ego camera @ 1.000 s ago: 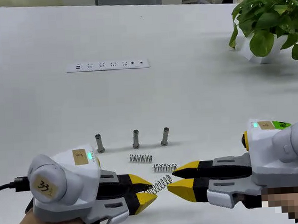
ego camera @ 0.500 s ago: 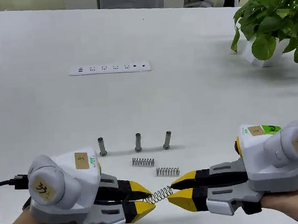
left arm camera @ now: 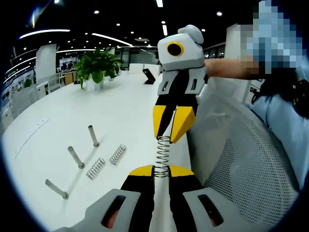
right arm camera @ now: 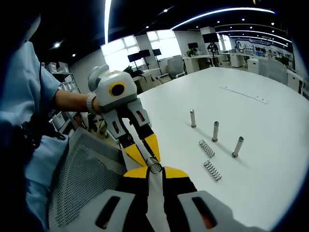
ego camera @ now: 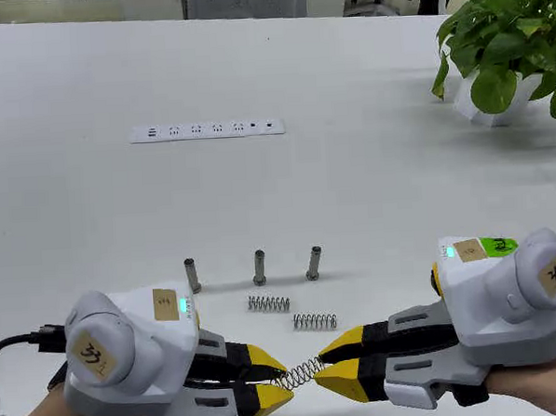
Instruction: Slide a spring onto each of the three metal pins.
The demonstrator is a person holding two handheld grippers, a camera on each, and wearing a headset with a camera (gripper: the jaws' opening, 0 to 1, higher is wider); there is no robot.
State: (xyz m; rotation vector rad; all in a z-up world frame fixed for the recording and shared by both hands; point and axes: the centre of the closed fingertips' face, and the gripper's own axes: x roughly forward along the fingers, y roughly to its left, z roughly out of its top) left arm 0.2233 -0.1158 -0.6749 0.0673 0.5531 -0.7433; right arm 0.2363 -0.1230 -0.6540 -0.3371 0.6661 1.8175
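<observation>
Spring (ego camera: 301, 373), left claw (ego camera: 285, 379) clamped on one end, right claw (ego camera: 318, 365) clamped on other (both tight)

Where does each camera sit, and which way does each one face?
Head view: on the person's head, facing forward and down at the table, pins, left claw and right claw; a hand shows.
Left gripper view: on the left claw, facing the right claw; the right arm shows.
Right gripper view: on the right claw, facing the left claw; the left arm shows.
Shared: both gripper views see the held spring between the claws, from opposite ends.
</observation>
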